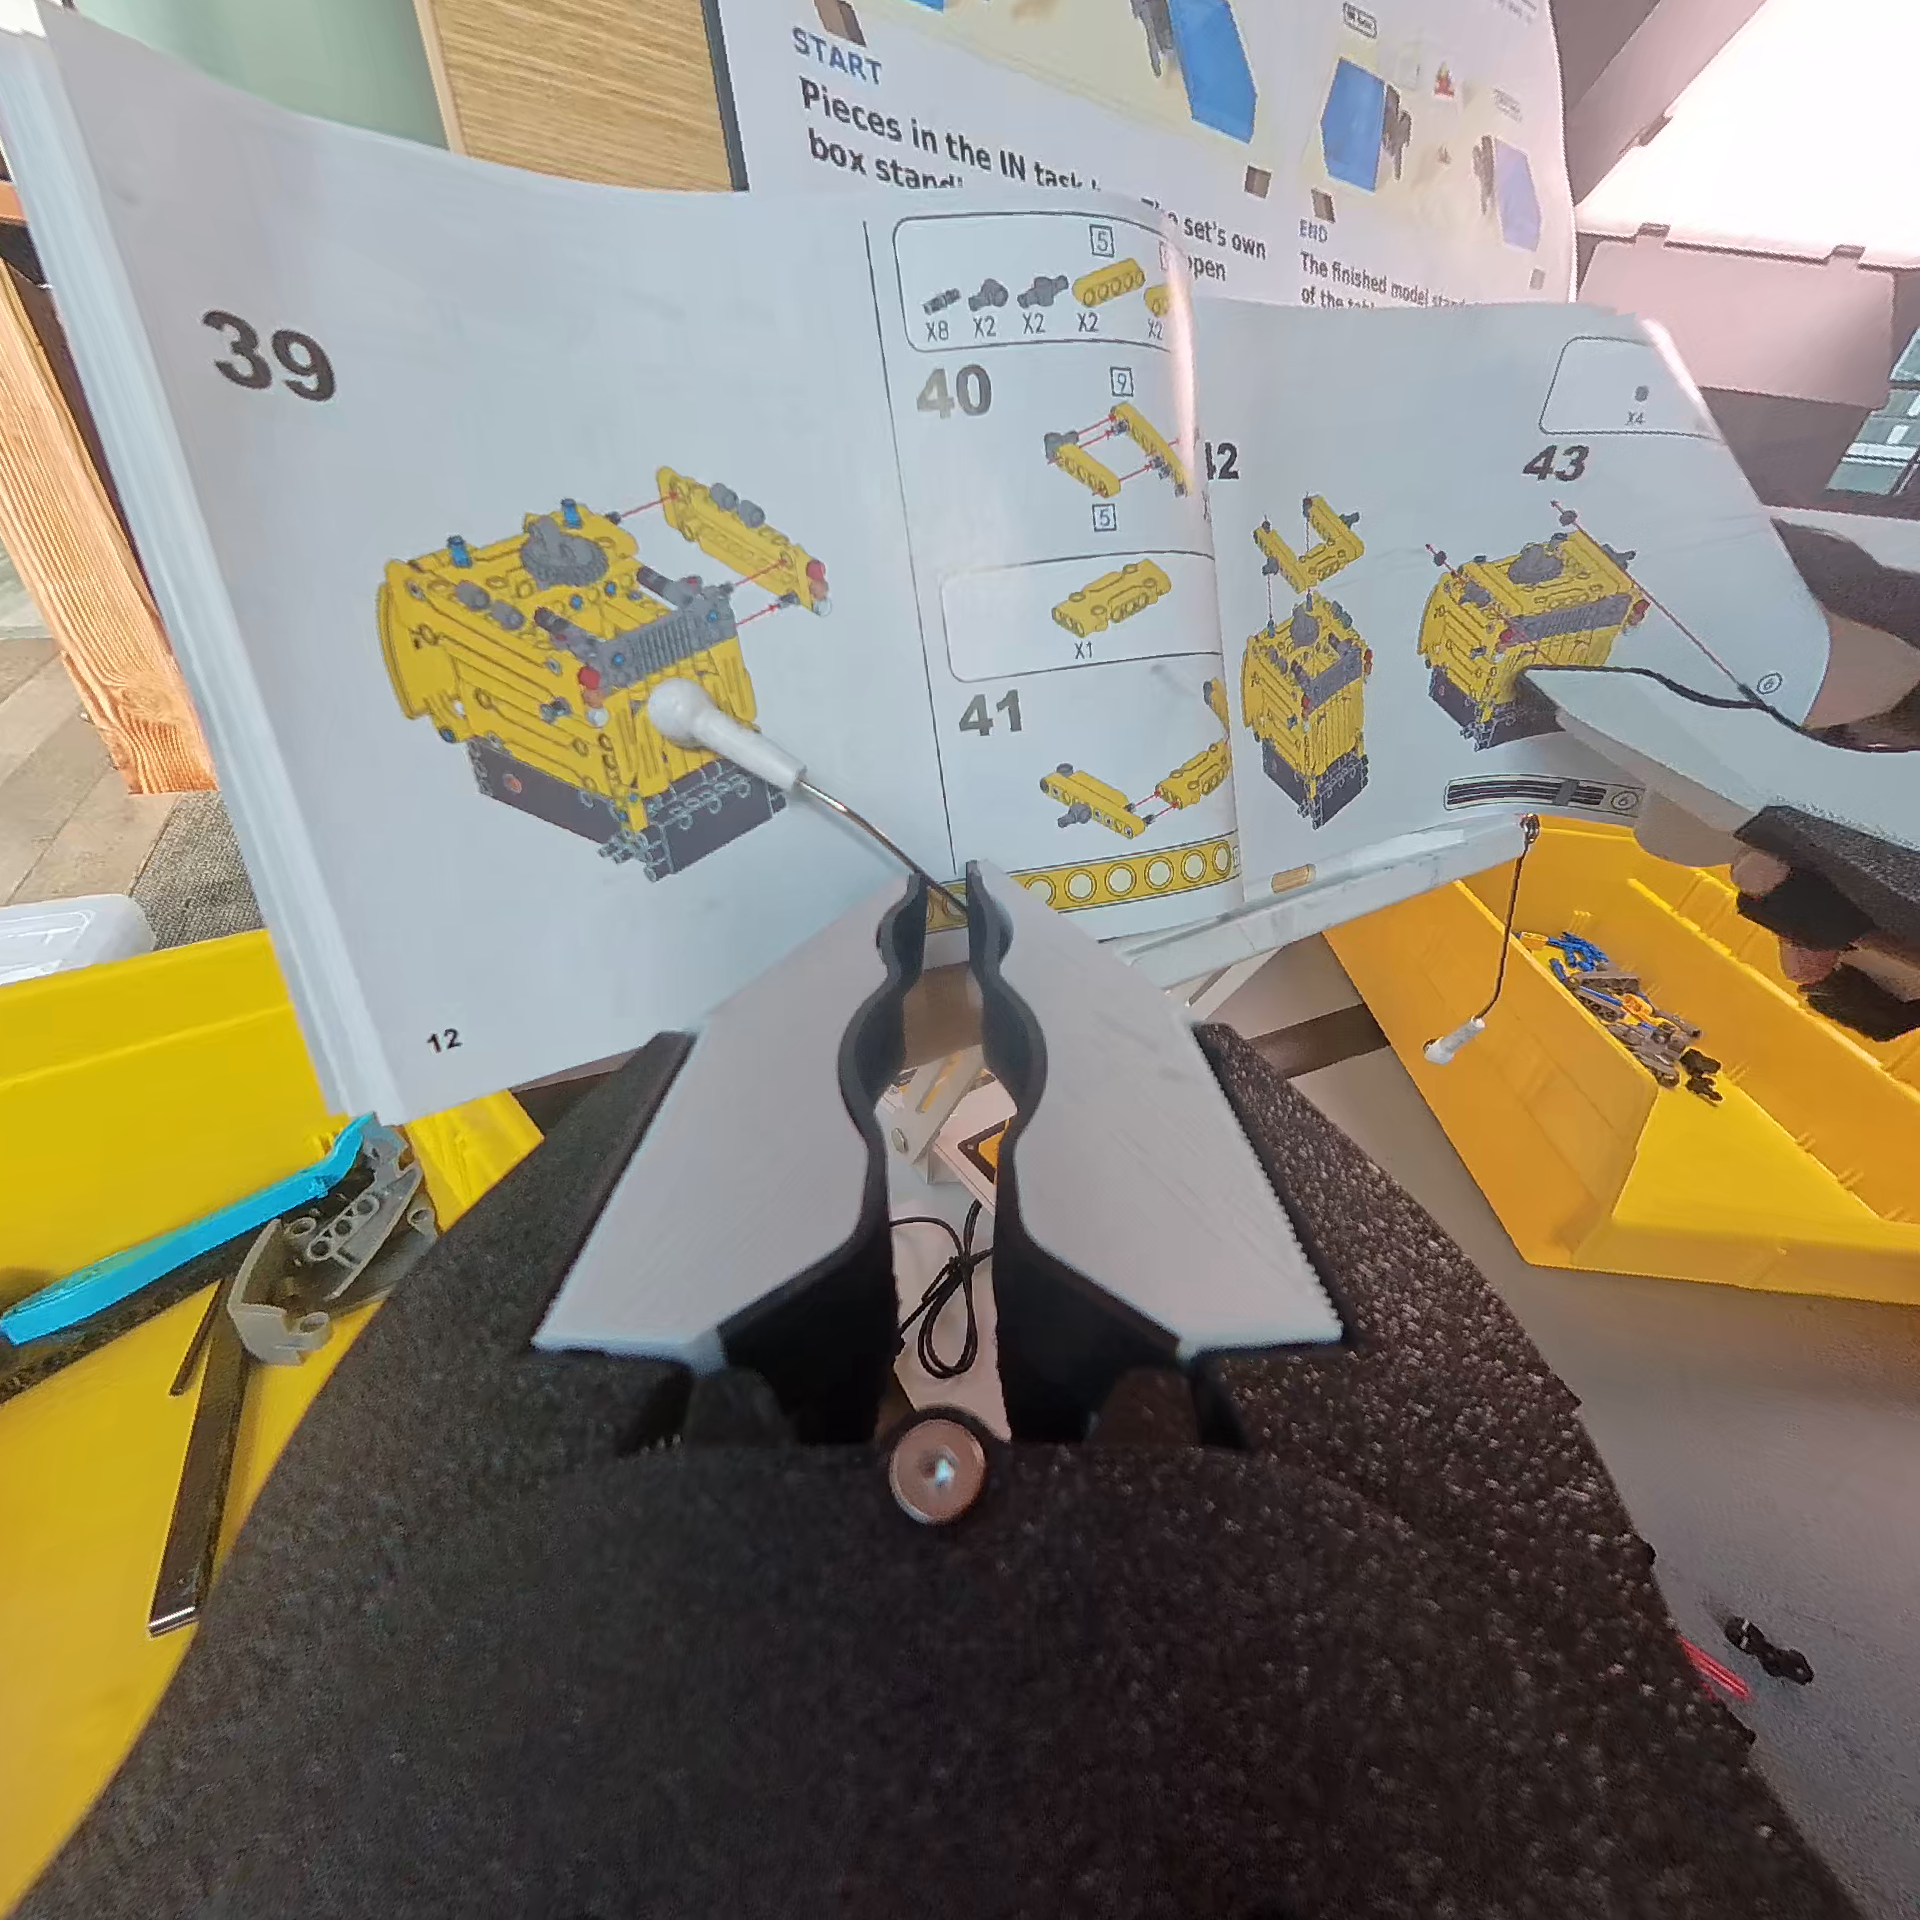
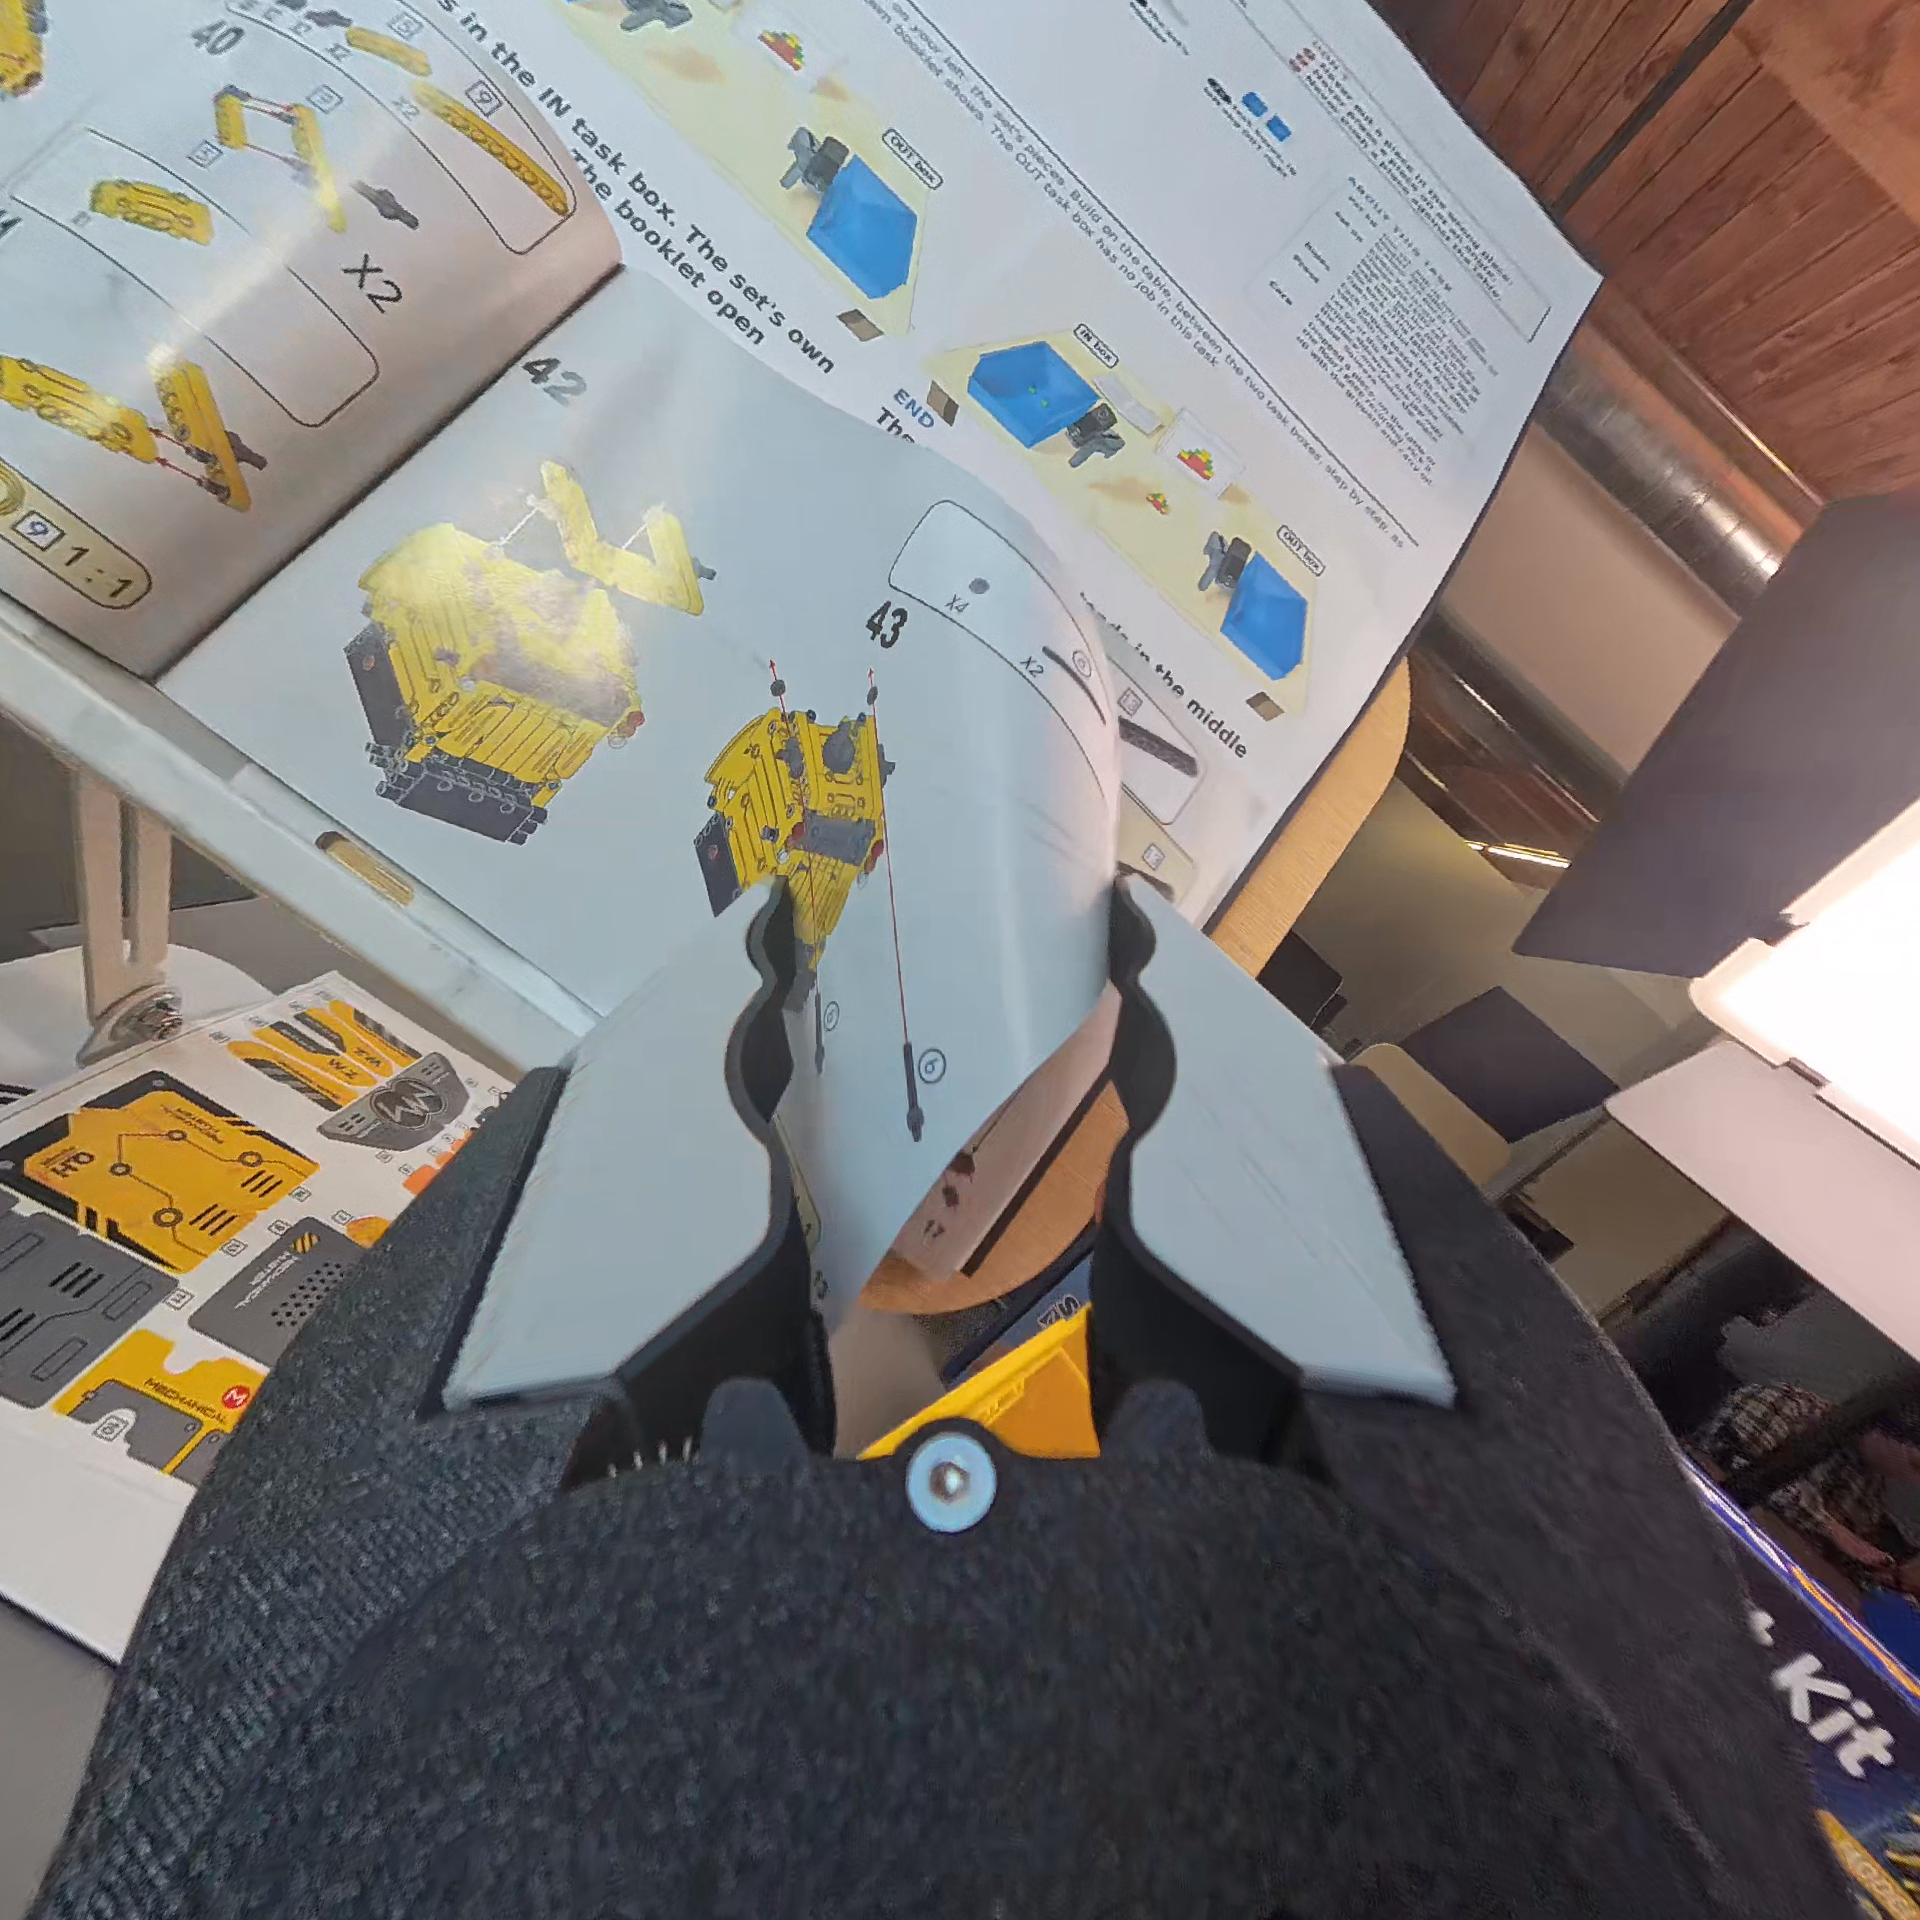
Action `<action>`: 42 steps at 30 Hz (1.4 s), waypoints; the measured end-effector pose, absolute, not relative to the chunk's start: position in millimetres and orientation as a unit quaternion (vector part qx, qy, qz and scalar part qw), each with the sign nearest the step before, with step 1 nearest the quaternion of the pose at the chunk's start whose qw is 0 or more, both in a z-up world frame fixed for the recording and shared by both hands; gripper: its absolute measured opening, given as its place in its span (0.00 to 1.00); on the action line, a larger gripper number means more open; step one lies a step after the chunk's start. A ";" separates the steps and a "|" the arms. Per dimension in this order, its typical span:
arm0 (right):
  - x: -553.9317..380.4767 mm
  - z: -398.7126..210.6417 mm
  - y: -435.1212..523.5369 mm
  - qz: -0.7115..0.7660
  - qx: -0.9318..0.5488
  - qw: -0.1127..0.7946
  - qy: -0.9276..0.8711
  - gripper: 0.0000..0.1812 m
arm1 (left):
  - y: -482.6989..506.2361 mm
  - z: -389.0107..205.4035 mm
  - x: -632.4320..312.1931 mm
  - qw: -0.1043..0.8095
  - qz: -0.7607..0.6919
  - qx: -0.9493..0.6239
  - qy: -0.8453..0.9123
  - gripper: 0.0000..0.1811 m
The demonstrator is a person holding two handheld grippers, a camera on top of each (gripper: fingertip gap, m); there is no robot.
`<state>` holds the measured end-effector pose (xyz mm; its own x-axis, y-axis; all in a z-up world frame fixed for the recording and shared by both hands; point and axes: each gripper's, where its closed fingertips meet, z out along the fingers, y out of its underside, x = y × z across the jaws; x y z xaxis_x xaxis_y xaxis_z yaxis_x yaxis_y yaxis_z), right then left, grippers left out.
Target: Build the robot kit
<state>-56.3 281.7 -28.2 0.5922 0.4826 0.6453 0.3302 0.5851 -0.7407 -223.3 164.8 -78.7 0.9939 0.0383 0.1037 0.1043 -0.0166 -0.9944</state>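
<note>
Here the glossy grey building-instruction booklet (image 1: 582, 540) stands open on a pale metal stand (image 2: 260, 821), its pages showing yellow brick-model drawings. Before its left page, the left gripper (image 1: 943, 883) is clenched on the thin wire of a white-tipped pin (image 1: 717, 727), whose rounded head rests against that page. At the booklet's right edge, the right gripper (image 2: 940, 914) is spread wide, a curled page (image 2: 966, 831) lying between its grey fingers (image 2: 644, 1174). Beyond that edge sits a yellow plastic bin (image 1: 1662, 1174) of small parts
</note>
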 end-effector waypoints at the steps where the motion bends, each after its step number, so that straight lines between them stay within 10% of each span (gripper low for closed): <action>1: -55.7 -29.7 279.1 0.055 -0.450 0.770 -0.450 0.31 | 164.9 -78.6 -223.2 0.700 -0.023 -0.712 -0.050 0.04; 17: -41.0 -44.6 263.5 0.264 -0.517 0.717 -0.386 0.25 | 165.8 -78.7 -222.7 0.700 -0.026 -0.712 -0.048 0.04; 28: -37.0 -42.0 244.3 0.309 -0.512 0.707 -0.379 0.00 | 165.8 -78.9 -221.8 0.698 -0.024 -0.714 -0.046 0.04; 37: -87.4 -28.4 164.5 0.319 -0.429 0.710 -0.459 0.00 | 131.5 -22.7 -239.1 0.767 -0.016 -0.640 -0.046 0.20; 42: -132.8 -33.4 132.7 0.276 -0.397 0.720 -0.498 0.00 | 116.4 3.6 -166.3 0.738 -0.240 -0.625 0.085 0.22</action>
<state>-132.8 132.7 -33.4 0.3518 0.7924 0.4984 -0.0022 0.5331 -0.8460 -166.3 116.4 3.6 0.8699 -0.4611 0.1751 0.2489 0.1039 -0.9629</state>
